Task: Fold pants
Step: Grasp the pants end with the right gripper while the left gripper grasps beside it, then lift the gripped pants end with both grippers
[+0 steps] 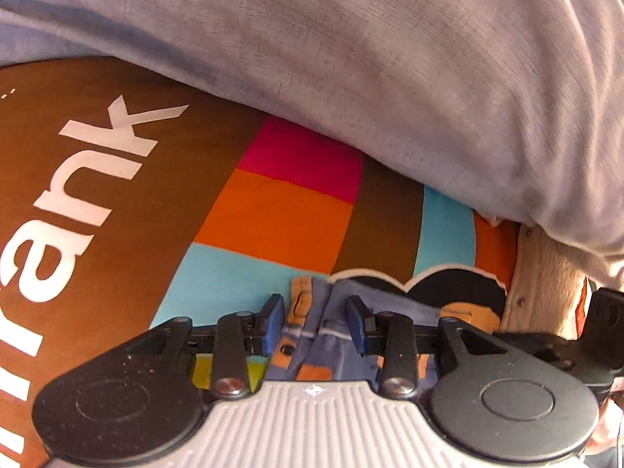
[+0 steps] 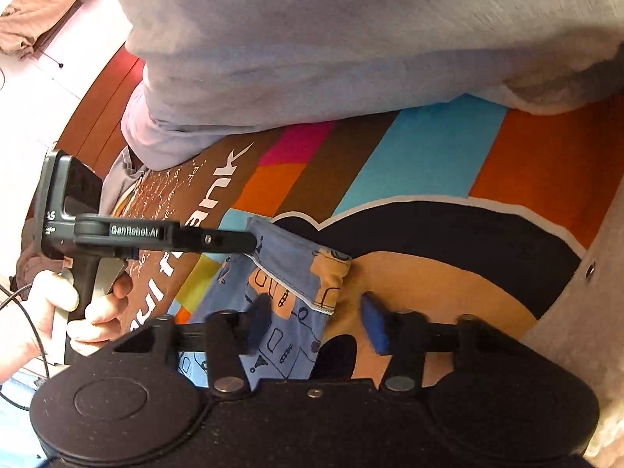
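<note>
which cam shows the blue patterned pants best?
Right wrist. There the blue patterned pants show a folded corner, hem and print, with the left gripper at their edge. Left wrist shows only a narrow strip of them between the open fingers.

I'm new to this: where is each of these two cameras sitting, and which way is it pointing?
Left wrist: on the left gripper, looking past its open fingers at the small blue printed pants on the colourful printed surface; grey cloth beyond.
Right wrist: on the right gripper, fingers open over the pants; the left hand shows.
Shared: pants, surface, grey cloth.
</note>
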Motion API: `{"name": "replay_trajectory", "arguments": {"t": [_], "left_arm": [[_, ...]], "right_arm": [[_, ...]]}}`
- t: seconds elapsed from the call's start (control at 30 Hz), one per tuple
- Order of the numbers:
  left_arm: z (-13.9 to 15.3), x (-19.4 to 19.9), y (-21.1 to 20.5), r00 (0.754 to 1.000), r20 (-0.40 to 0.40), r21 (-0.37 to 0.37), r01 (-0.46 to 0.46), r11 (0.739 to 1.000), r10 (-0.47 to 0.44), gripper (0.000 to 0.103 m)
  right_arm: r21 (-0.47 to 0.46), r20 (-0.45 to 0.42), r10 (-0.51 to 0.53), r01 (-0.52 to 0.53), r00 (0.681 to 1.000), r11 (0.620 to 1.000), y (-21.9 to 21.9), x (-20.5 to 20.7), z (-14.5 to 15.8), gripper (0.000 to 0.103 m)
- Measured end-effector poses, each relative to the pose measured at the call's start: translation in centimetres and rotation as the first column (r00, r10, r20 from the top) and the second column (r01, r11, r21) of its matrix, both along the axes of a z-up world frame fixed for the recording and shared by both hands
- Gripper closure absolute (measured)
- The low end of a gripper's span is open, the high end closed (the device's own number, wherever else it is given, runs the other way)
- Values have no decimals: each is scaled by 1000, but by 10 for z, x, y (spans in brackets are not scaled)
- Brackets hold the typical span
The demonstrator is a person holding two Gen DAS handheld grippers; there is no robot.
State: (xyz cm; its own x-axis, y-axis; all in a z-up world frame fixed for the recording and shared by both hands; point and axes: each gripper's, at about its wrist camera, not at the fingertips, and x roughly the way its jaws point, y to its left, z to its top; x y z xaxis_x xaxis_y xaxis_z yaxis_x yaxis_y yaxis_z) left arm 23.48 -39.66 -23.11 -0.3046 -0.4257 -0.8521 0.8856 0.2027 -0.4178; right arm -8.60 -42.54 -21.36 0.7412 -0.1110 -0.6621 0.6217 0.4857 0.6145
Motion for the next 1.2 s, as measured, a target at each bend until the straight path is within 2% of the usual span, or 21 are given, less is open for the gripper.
{"name": "replay_trajectory", "arguments": {"t": [0.03,0.07,0.1,0.23,0.47,0.7,0.9,0.93,1.07,1.2], "left_arm": [[0,-1,-2,1000,1,-5,7,1000,-7,63],[0,-3,-4,1000,10,-9,17,1000,-17,64],[0,-5,-4,999,21,-12,25,1000,-25,72],[2,-5,-2,999,19,-26,29,999,-28,84],[16,-3,10,999,24,-60,31,998,-29,87],[42,3,36,1000,24,-109,23,994,-20,88],[68,9,74,1000,24,-154,-12,988,16,88],[71,10,82,999,16,-162,-26,986,29,88],[75,11,113,997,-5,-180,-79,980,80,88],[70,7,142,994,-16,-164,-113,980,112,88]], "right_arm": [[5,-1,-1,1,1000,1000,-1,0,-2,86],[7,-1,-2,2,1000,1000,-1,1,-3,90],[5,2,-3,3,1000,1000,-1,1,-3,91],[-11,10,-2,2,1000,1000,2,0,1,93],[-26,35,7,-7,999,1000,9,-1,13,94],[-51,66,35,-31,997,998,21,0,32,95],[-124,66,132,-123,989,985,41,1,56,98],[-150,54,161,-151,986,977,46,3,59,102],[-218,19,256,-246,967,945,66,6,67,102],[-244,-15,357,-350,934,905,87,13,62,102]]}}
